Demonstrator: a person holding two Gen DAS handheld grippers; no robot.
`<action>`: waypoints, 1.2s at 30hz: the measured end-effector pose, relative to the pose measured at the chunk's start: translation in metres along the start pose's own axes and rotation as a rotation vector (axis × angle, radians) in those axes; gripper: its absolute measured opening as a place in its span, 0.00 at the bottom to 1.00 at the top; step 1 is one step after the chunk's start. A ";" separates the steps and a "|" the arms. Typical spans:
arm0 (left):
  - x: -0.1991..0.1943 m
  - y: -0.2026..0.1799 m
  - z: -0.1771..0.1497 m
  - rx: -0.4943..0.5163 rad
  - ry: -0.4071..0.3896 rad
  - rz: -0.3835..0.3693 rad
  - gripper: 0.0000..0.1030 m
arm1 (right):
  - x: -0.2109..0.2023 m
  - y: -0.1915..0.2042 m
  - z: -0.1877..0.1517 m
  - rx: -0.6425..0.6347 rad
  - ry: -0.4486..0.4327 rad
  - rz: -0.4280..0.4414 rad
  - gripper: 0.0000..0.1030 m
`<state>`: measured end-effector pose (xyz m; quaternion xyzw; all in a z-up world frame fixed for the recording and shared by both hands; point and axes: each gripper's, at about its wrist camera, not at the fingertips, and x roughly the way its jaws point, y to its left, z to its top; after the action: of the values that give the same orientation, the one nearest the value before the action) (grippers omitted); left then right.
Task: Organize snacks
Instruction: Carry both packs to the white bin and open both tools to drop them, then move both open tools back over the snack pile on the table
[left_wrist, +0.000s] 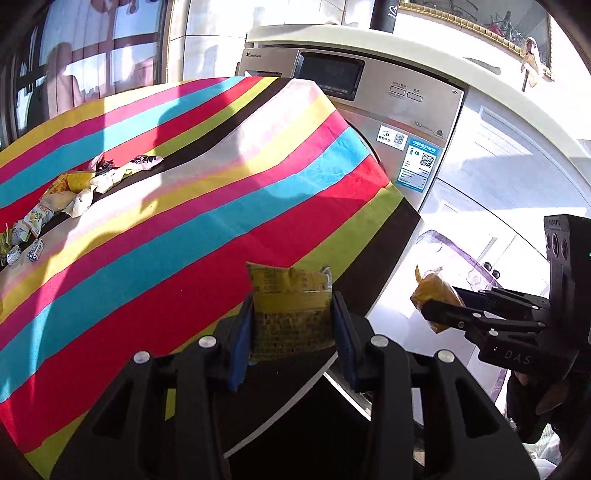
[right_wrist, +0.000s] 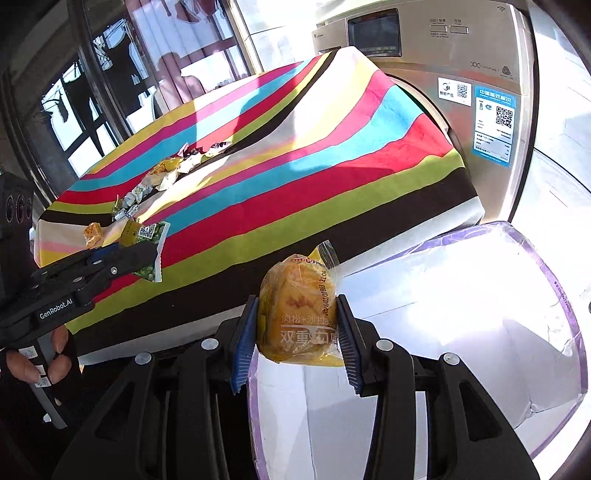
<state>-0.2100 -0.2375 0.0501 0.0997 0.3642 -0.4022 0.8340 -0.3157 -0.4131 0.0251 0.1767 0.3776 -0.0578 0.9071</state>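
Observation:
My left gripper (left_wrist: 291, 325) is shut on a yellow-green snack packet (left_wrist: 290, 310), held over the near right corner of the striped table (left_wrist: 184, 221). The same packet (right_wrist: 147, 236) and left gripper (right_wrist: 144, 254) show at the left of the right wrist view. My right gripper (right_wrist: 297, 328) is shut on a clear-wrapped yellow bun (right_wrist: 299, 314), held above the rim of a white bin with a purple edge (right_wrist: 461, 314). That bun (left_wrist: 432, 295) and the right gripper (left_wrist: 439, 306) appear at the right of the left wrist view. Several loose snack packets (left_wrist: 74, 188) lie in a row on the table's far left.
A silver washing machine (left_wrist: 399, 122) stands right behind the table. The bin (left_wrist: 454, 251) sits on the floor beside the table's right corner. Windows fill the far left. A gloved hand (right_wrist: 37, 362) holds the left gripper's handle.

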 end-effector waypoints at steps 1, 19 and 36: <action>0.004 -0.010 0.001 0.023 0.012 -0.026 0.39 | -0.002 -0.007 -0.003 0.013 0.002 -0.018 0.40; 0.011 -0.033 -0.001 0.004 0.057 -0.252 0.88 | 0.021 -0.039 -0.040 -0.043 0.159 -0.246 0.83; -0.078 0.146 -0.029 -0.277 -0.123 0.127 0.98 | 0.097 0.036 -0.015 -0.349 0.372 0.036 0.73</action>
<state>-0.1486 -0.0819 0.0643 -0.0182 0.3572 -0.2998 0.8844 -0.2484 -0.3719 -0.0428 0.0316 0.5392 0.0579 0.8396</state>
